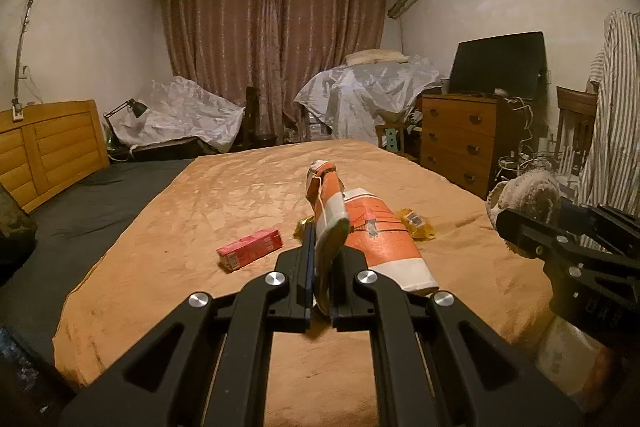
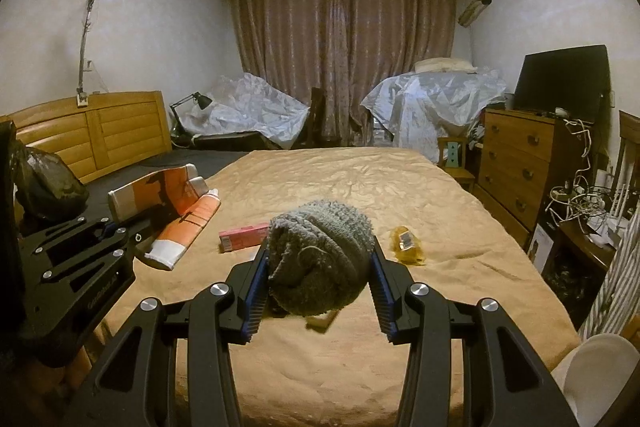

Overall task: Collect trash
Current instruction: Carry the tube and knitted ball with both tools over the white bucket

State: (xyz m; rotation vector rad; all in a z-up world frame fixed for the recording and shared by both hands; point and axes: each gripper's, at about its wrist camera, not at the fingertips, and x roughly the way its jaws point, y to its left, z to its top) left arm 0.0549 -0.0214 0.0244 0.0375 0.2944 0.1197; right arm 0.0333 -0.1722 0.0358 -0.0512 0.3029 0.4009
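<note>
While the left gripper (image 1: 322, 267) pinches the rim of an orange-and-white paper bag (image 1: 376, 243) in closed jaws, the right gripper's (image 2: 320, 267) jaws squeeze a grey fluffy bundle (image 2: 320, 251) between them. Both are held above the bed (image 2: 360, 367), where a pink carton (image 1: 250, 249) and a yellow wrapper (image 1: 416, 223) lie.

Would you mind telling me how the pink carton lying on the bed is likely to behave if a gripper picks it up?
The pink carton looks like thin card with flat sides, so it should probably grip squarely and not roll. It seems small and likely light. It lies flat on the soft orange blanket, so fingers may sink in before catching its edges.
</note>
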